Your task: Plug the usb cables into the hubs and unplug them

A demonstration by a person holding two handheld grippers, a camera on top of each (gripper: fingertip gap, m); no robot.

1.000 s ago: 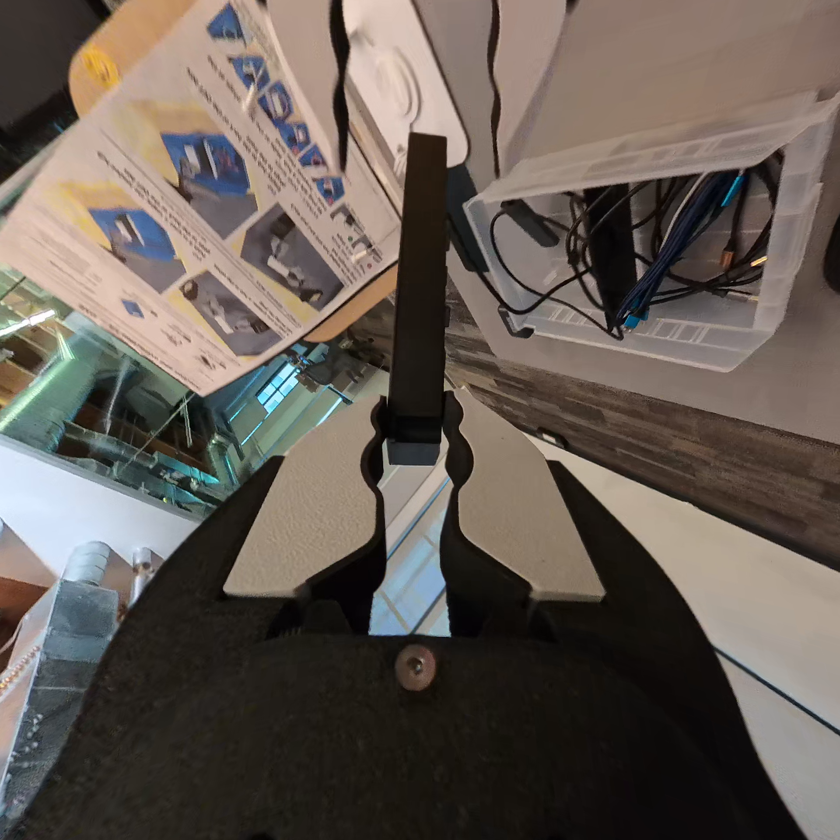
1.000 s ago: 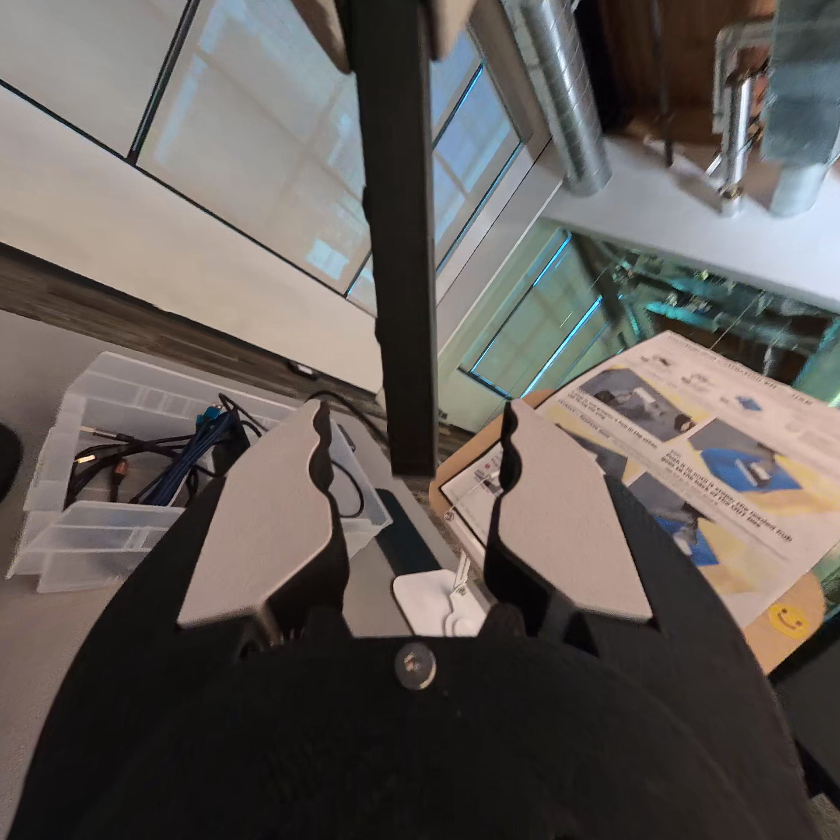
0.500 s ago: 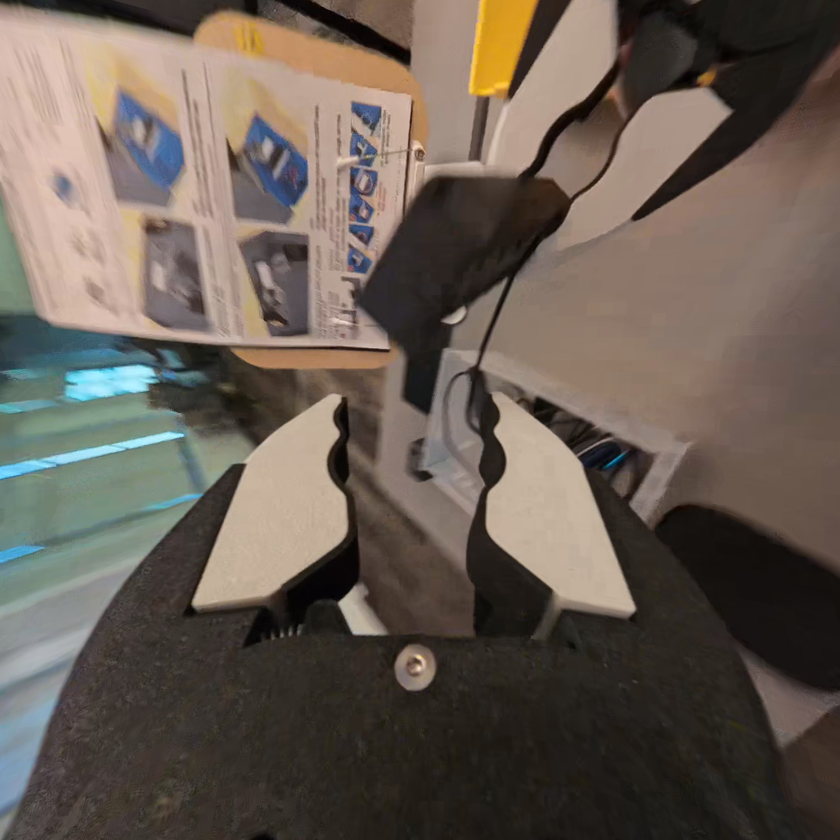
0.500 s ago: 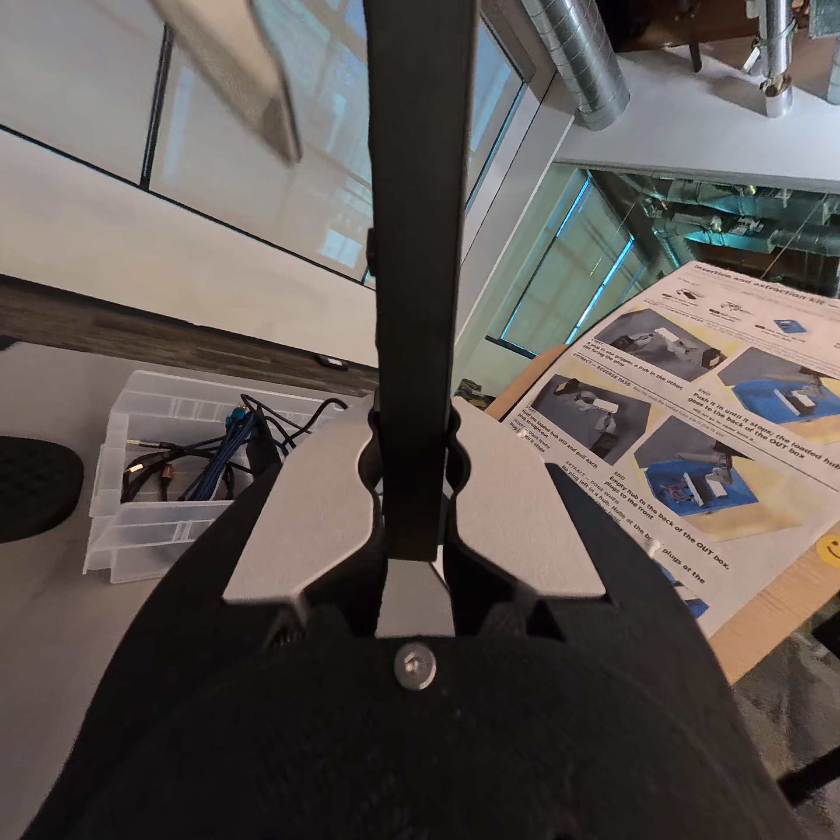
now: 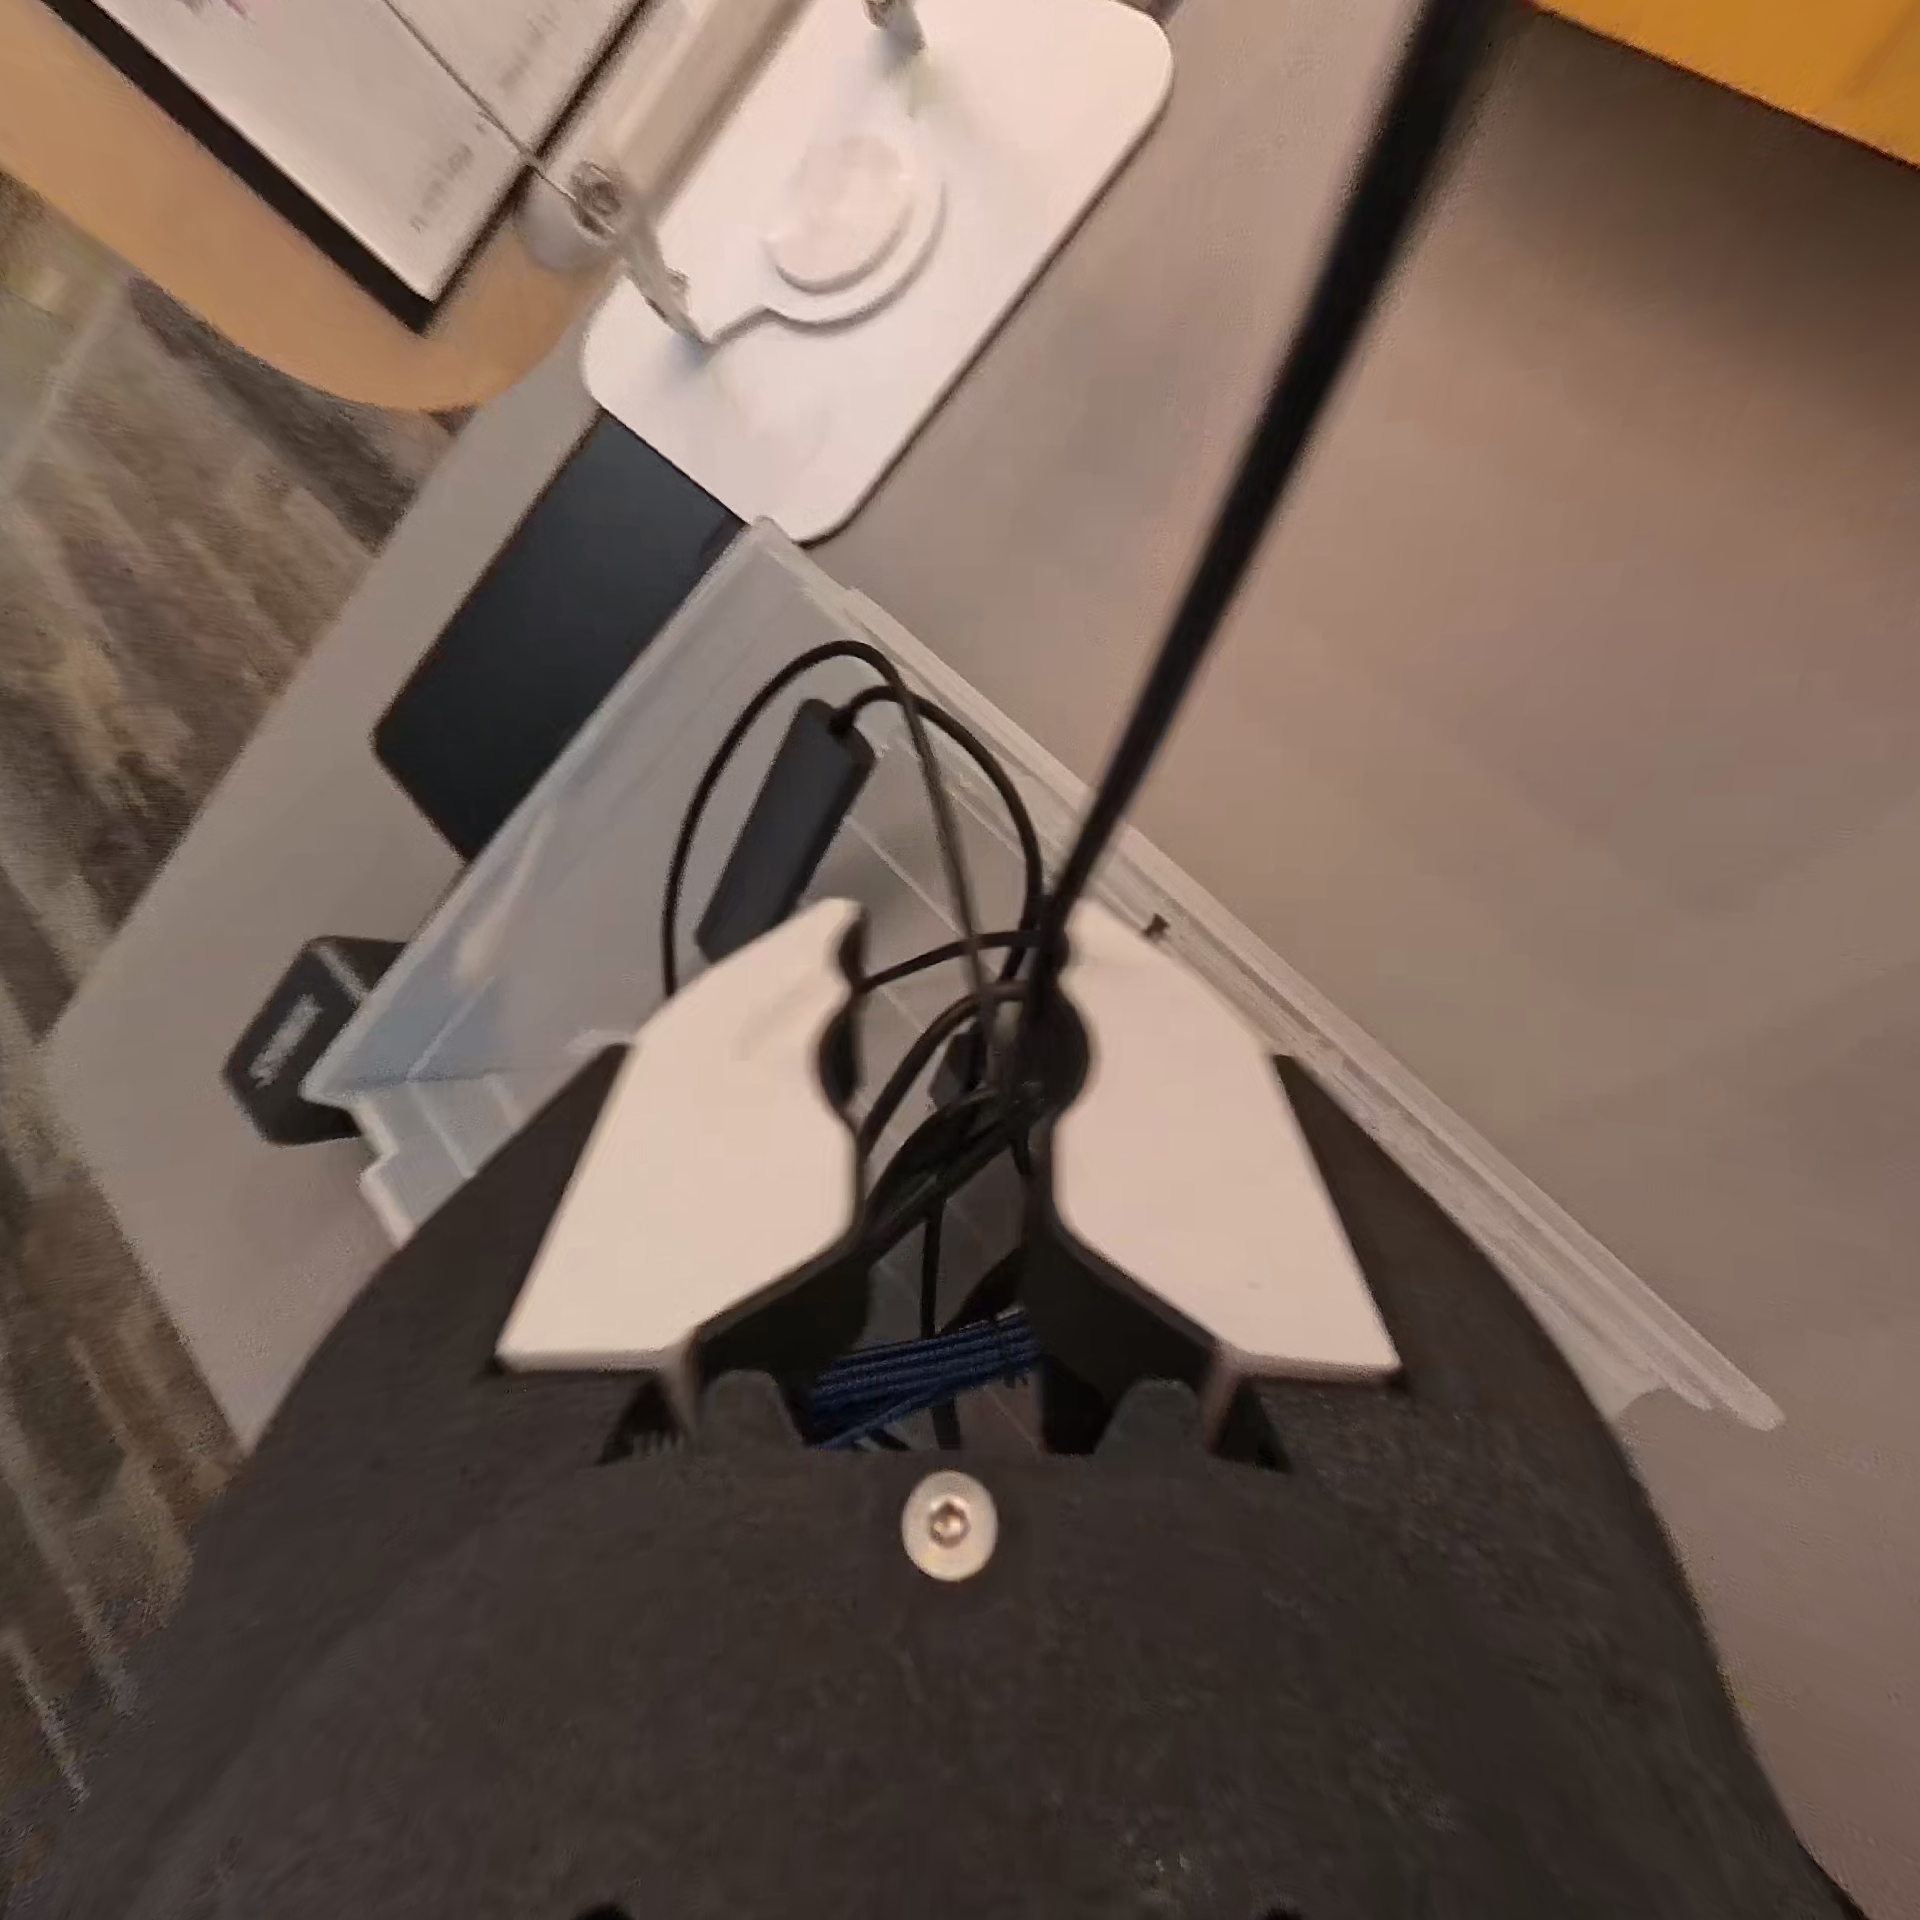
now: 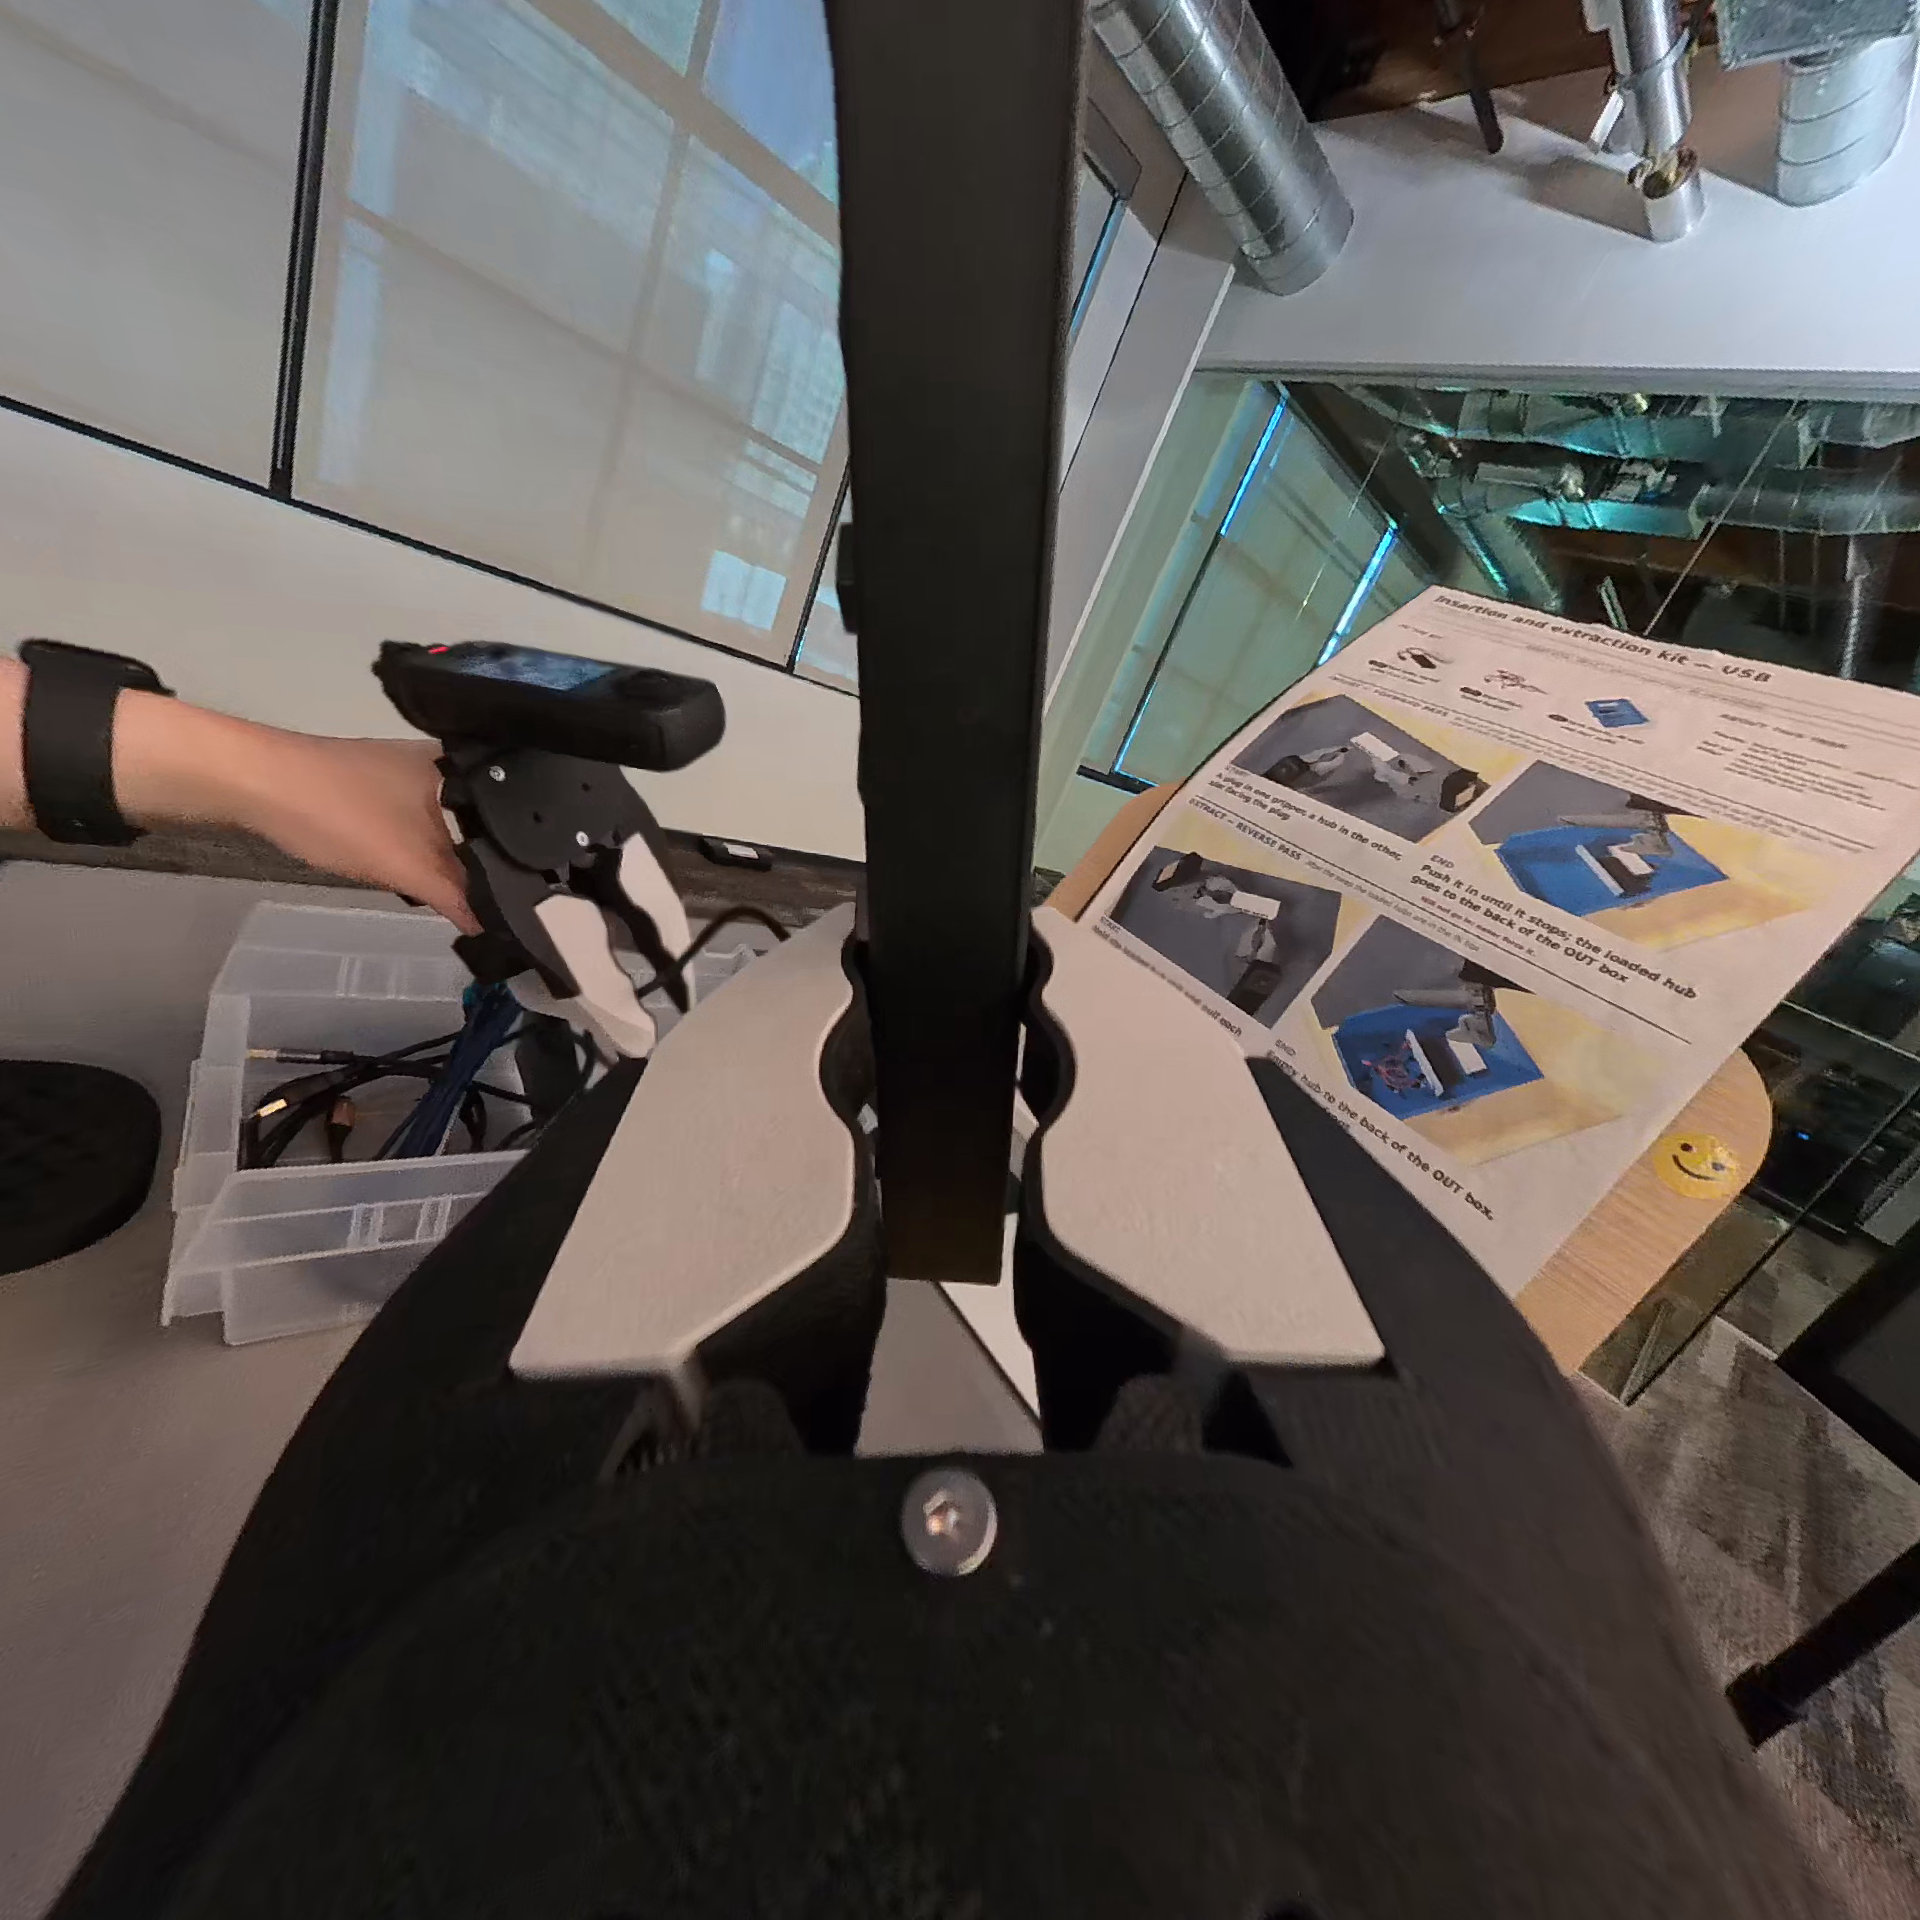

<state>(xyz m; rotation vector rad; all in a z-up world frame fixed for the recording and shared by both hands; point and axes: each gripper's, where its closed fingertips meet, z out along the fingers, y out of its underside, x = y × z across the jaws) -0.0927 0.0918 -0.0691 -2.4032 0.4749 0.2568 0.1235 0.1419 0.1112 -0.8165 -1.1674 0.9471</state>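
Observation:
My right gripper (image 6: 945,961) is shut on a long black USB hub (image 6: 951,520) and holds it upright in the air. The hub's thin black cable (image 5: 1247,499) hangs down past my left gripper's right finger. My left gripper (image 5: 956,956) is open and points down into a clear plastic bin (image 5: 582,914), just above its cables. The bin holds another black hub (image 5: 779,831), tangled black cables (image 5: 935,1101) and blue cables (image 5: 925,1371). In the right wrist view the left gripper (image 6: 639,997) is at the bin's (image 6: 312,1205) right end, held by a person's hand (image 6: 312,821).
A white stand base (image 5: 873,239) and a flat black slab (image 5: 551,665) lie beyond the bin on the grey table (image 5: 1558,727). An instruction sheet on a wooden board (image 6: 1455,935) stands at the right. A round black pad (image 6: 62,1153) lies left of the bin.
My left gripper let go of the hub, opened, and swung down over the bin. My right gripper closed on the hub and now holds it alone.

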